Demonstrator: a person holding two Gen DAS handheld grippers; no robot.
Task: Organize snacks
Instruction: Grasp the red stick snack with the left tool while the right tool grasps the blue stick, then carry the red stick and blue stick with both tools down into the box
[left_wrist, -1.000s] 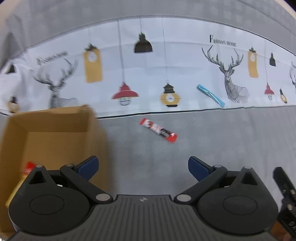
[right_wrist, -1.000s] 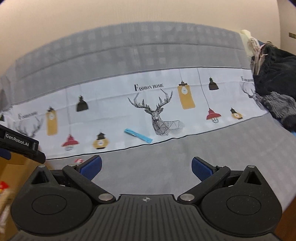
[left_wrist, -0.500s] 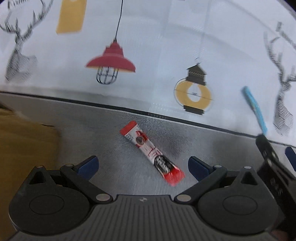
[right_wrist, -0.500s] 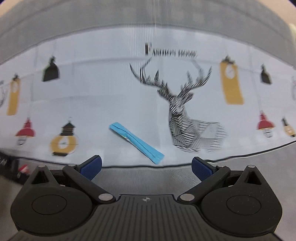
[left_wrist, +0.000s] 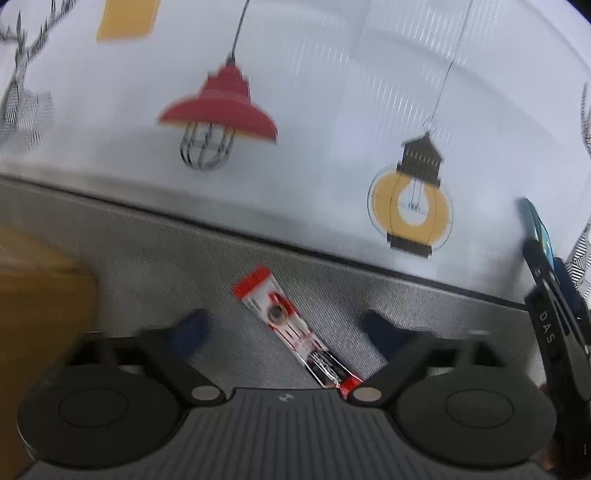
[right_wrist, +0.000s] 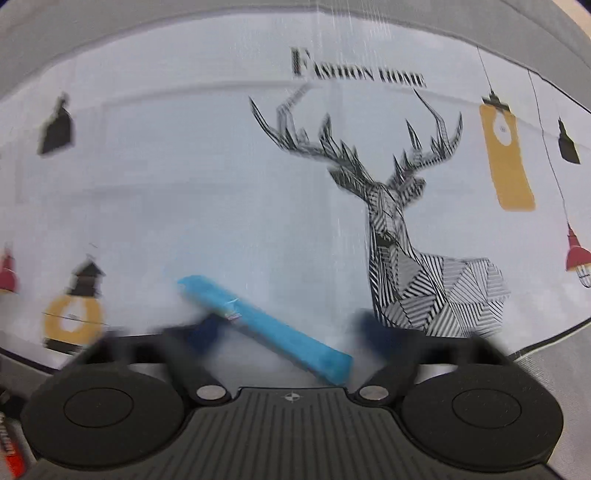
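Left tongs (left_wrist: 284, 328), closing but not yet pinching, straddle a red snack bar (left_wrist: 291, 328) lying on the grey cloth (left_wrist: 147, 251), a cardboard box (left_wrist: 37, 295) at nine o'clock. Right tongs (right_wrist: 291, 332) close around a blue snack stick (right_wrist: 266, 326), its pads apparently still clear.
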